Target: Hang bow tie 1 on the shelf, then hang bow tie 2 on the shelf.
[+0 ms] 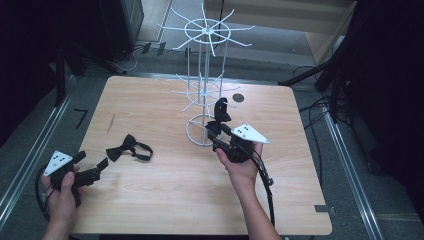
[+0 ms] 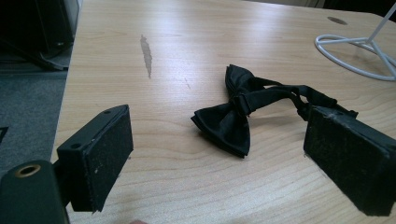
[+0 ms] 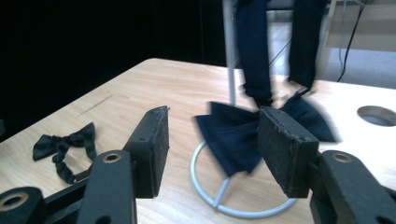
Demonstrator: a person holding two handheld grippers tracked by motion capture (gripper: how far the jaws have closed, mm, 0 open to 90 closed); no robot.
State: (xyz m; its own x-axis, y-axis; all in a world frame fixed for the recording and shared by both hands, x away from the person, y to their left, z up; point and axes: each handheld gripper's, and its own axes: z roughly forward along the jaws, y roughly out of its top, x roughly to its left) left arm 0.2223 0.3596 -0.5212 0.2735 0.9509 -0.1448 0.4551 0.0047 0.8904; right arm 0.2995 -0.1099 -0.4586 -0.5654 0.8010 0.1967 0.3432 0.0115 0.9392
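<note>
While both hands sit at the near edge of the tabletop [image 1: 200, 200], the work splits by side; 2 bow ties, 2 grippers.

Nearest: left gripper [image 1: 92, 169], low at the near-left corner, fingers [image 2: 100, 154] spread wide with nothing between them; in the left gripper view they frame the loose bow tie [image 2: 233, 119], which lies flat on the wood just ahead of the tips, apart from both pads. Its bow is toward the gripper, its strap [image 2: 299, 95] trails away and to the right, so the long axis runs roughly along the line of approach, slightly skewed; the right-hand pad sits close to the strap's far loop. Left hand is plainly the nearer one to this tie; a short forward push would likely bring the knot between the pads.

Mid tabletop: right gripper [image 1: 218, 131] near the foot of the white wire rack [image 1: 202, 90], fingers [image 3: 152, 149] parted about halfway, not pinching; in the right gripper view a second bow tie [image 3: 233, 137], dark blue, hangs just beyond the tips, blurred, its strap running up alongside the rack's pole; whether the right-hand pad touches the bow I cannot tell. Base ring of the rack lies below it.

Far: upper spokes of the rack, bare as far as visible; grommet hole [image 1: 238, 98] in the tabletop behind.
</note>
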